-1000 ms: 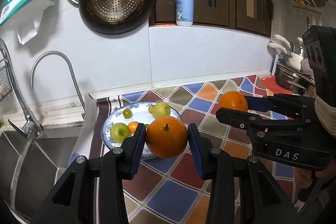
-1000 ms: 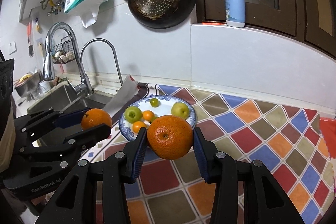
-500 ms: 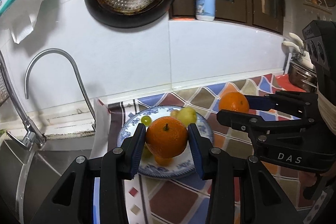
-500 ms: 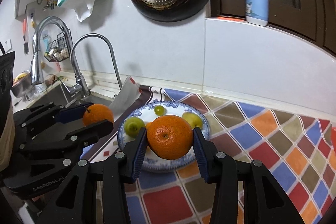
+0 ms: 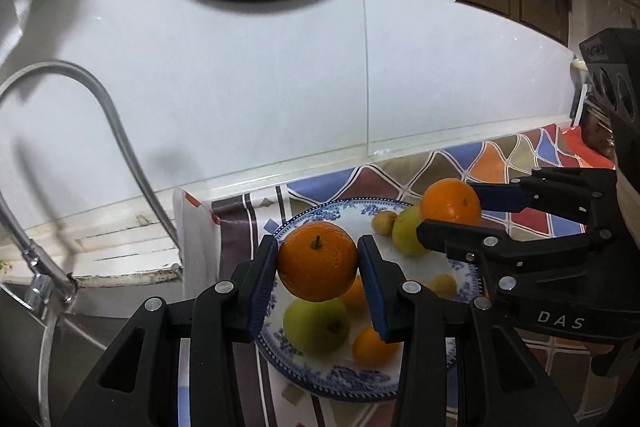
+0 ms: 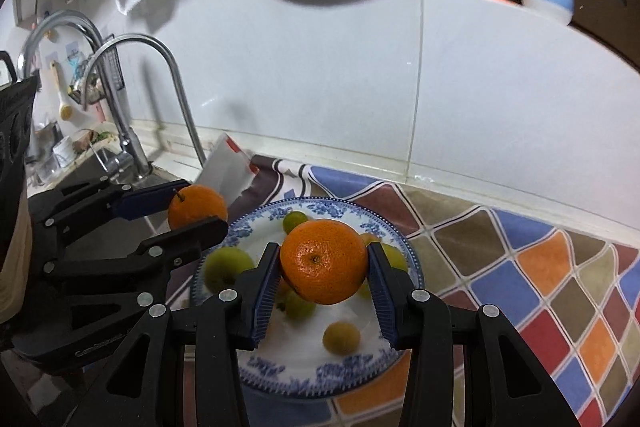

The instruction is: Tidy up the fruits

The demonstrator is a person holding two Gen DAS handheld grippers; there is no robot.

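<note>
While hanging over the blue-patterned plate, grips one fruit apiece: left tool clenched on the left orange, pads pressed to both flanks, stem upward; right tool clenched likewise on the right orange. Holds both oranges in the air, clear of the plate and of the fruit already lying there. Directly under the left tool's tips: a green apple, and just to the right of it a small mandarin. Under and just ahead of the right tool's tips: several small green and yellow fruits, too blurred to name. Stands side by side, left tool close beside right tool, both pointing down toward the plate. Looks like the carrying step near its end, with the oranges over the plate and not yet set down. Next calls for lowering each tool onto a bare white patch of plate, then easing the jaws apart only once the orange rests. Needs care on a crowded plate: round fruit, apt to roll against neighbours or off onto the patterned worktop. Probably safer to place one at a time, given the tools' closeness.
</note>
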